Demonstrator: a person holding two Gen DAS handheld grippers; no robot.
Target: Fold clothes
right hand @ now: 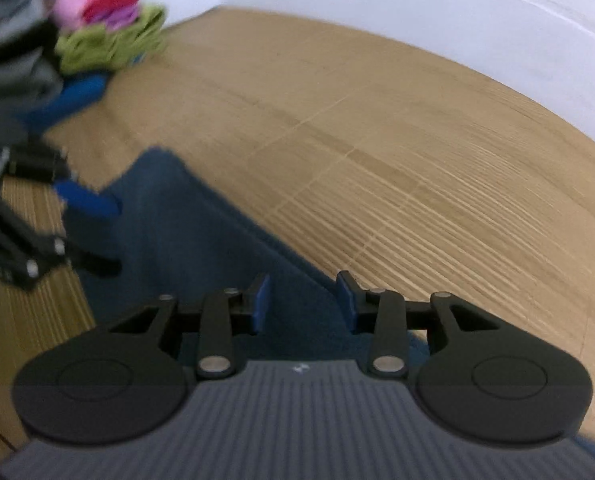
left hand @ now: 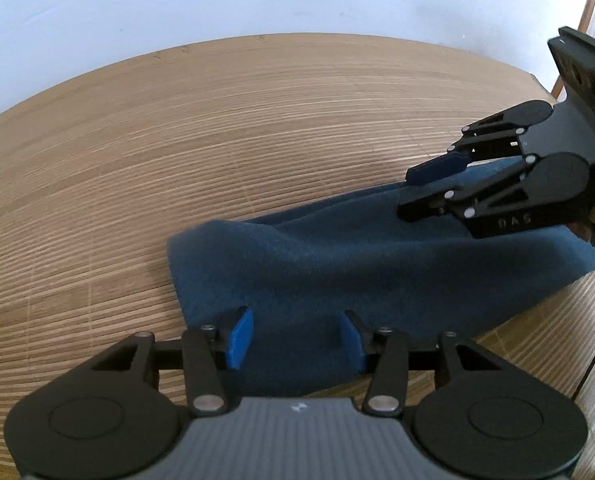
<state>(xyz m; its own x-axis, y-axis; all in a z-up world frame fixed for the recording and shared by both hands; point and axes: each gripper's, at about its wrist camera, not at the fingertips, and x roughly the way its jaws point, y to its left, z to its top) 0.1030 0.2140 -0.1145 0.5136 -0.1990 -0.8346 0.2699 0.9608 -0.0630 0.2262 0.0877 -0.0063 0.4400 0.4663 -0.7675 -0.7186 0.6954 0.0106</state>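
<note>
Dark blue cloth (left hand: 337, 256) seen lying rumpled on wooden desk (left hand: 177, 140), stretched from near edge toward middle. Left claw (left hand: 295, 338) held over cloth's near end, jaws partly open, blue pads (left hand: 239, 338) clear of fabric; nothing gripped. Right claw (right hand: 303, 304) held over cloth's other end, jaws partly open, fabric visible in gap, not pinched. Pile of clothes (right hand: 77, 32) in grey, pink, red, green noted at far corner of desk, blurred.
</note>
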